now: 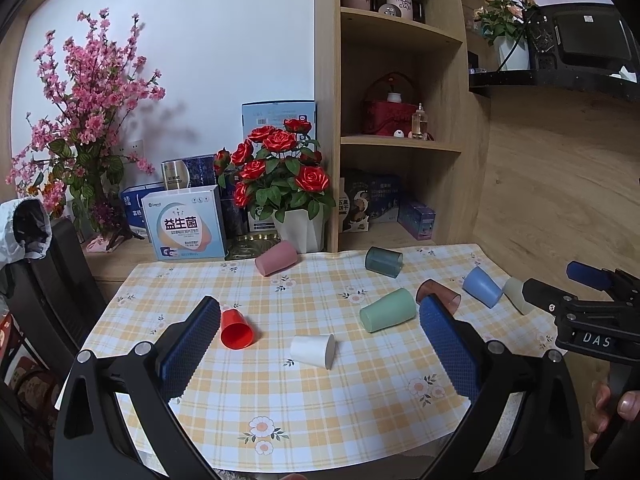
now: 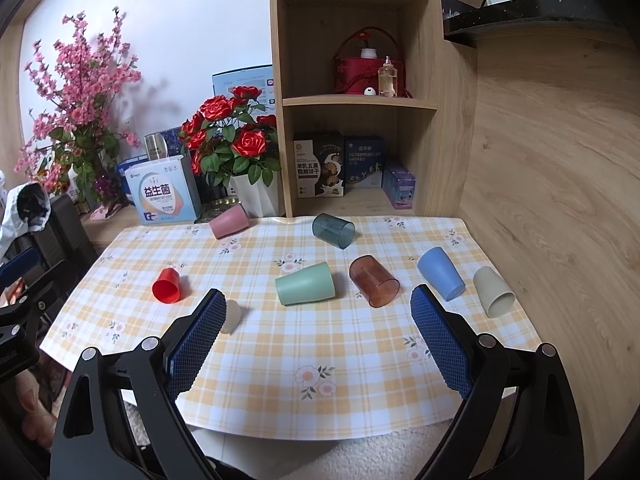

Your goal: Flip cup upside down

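Several cups lie on their sides on a checked tablecloth (image 1: 320, 392): red (image 1: 237, 329), white (image 1: 313, 351), green (image 1: 387, 310), pink (image 1: 277, 257), dark teal (image 1: 383, 261), brown clear (image 1: 439, 294), blue (image 1: 482, 286), beige (image 1: 517, 293). My left gripper (image 1: 320, 312) is open and empty above the near table, the white cup between its fingers' line of sight. My right gripper (image 2: 316, 300) is open and empty, facing the green cup (image 2: 305, 283) and brown cup (image 2: 373, 280). The white cup (image 2: 231, 316) is partly hidden behind its left finger.
A wooden shelf unit (image 2: 356, 92) with boxes stands at the back. Red roses in a white pot (image 1: 300, 228), pink blossoms (image 1: 84, 120) and boxes (image 1: 184, 224) line the back left. A black chair (image 1: 48, 280) stands left. The right gripper's body (image 1: 592, 312) shows at right.
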`<state>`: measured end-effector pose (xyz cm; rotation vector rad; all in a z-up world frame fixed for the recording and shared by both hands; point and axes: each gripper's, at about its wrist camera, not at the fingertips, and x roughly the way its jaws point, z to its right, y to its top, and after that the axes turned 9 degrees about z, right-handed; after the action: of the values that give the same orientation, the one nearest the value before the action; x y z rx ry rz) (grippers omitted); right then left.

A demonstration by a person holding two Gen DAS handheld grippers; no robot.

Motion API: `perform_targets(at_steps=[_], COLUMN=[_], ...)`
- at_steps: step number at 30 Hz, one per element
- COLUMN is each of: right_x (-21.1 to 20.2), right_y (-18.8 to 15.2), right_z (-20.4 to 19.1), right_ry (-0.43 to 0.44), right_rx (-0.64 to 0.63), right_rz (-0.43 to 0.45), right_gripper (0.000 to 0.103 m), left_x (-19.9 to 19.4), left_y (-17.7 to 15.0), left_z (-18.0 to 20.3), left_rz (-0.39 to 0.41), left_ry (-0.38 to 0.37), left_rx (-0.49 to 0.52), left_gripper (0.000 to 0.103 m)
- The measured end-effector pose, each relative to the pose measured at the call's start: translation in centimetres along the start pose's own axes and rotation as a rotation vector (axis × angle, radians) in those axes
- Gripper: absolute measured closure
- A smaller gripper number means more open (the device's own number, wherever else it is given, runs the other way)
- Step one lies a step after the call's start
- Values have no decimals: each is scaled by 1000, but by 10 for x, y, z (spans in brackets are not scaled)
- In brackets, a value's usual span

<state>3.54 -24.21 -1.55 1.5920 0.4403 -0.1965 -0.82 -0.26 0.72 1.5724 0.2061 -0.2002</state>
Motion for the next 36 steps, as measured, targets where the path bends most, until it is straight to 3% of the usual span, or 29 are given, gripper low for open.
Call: perform_targets(at_steps=[36], right_x=[1], right_y=[4], right_z=[1], right_ry=[-6], right_rx=[5], right_rz=[-9], right_gripper=[13], left_x=[1], left_y=[0], left_z=[-6], left_rz=[-8], left_ry=[1], left_rx=[-16], left_gripper=[6])
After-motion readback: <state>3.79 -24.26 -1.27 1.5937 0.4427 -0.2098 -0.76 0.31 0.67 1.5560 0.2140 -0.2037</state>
